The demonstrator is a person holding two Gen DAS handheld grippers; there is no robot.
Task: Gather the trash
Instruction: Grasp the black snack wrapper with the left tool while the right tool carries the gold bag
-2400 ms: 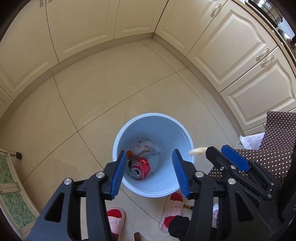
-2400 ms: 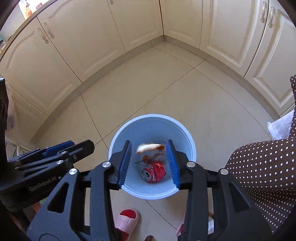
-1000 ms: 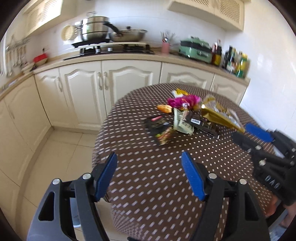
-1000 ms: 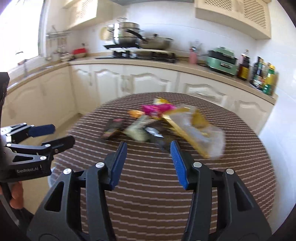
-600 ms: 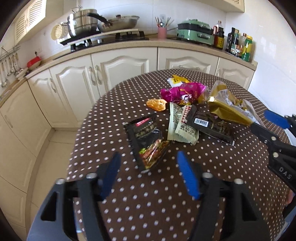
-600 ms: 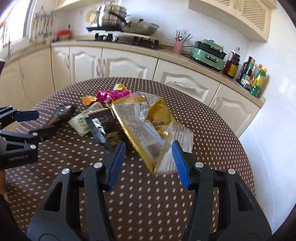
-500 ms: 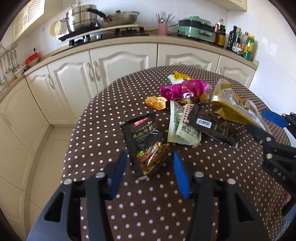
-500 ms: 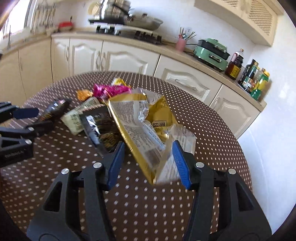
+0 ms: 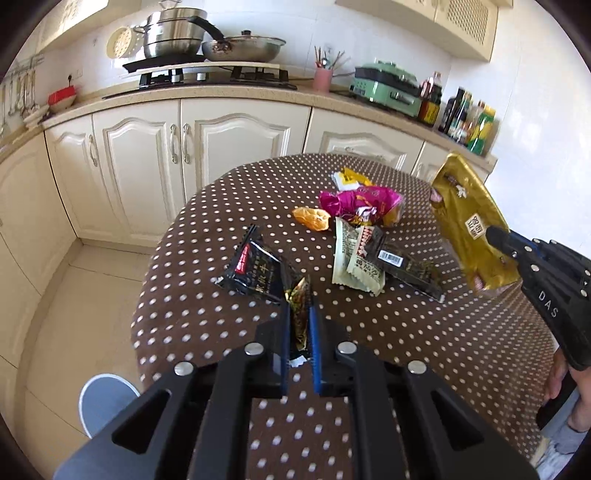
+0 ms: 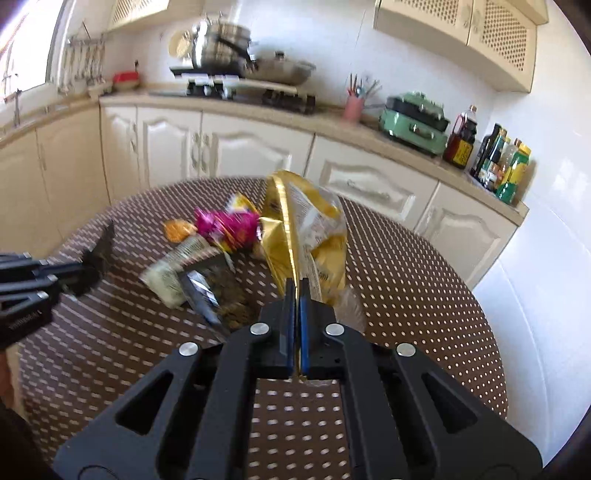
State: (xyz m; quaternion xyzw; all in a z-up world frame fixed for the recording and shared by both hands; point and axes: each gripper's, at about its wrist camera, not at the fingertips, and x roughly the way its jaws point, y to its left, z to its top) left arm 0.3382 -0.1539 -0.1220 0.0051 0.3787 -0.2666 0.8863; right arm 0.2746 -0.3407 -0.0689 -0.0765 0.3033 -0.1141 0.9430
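My left gripper is shut on a black snack wrapper and lifts it off the brown dotted table. My right gripper is shut on a large gold bag, held upright above the table; the bag also shows in the left wrist view. A pink wrapper, an orange scrap, a pale green packet, a long black wrapper and a yellow-white wrapper lie on the table. The blue bin stands on the floor at the left.
Cream cabinets and a counter with a stove, pots, a green appliance and bottles run behind the table. A person's hand and leg show at the right edge.
Both grippers swung up from over the bin to the table. The left one closed on the black wrapper, the right one on the gold bag, and both pieces are lifted.
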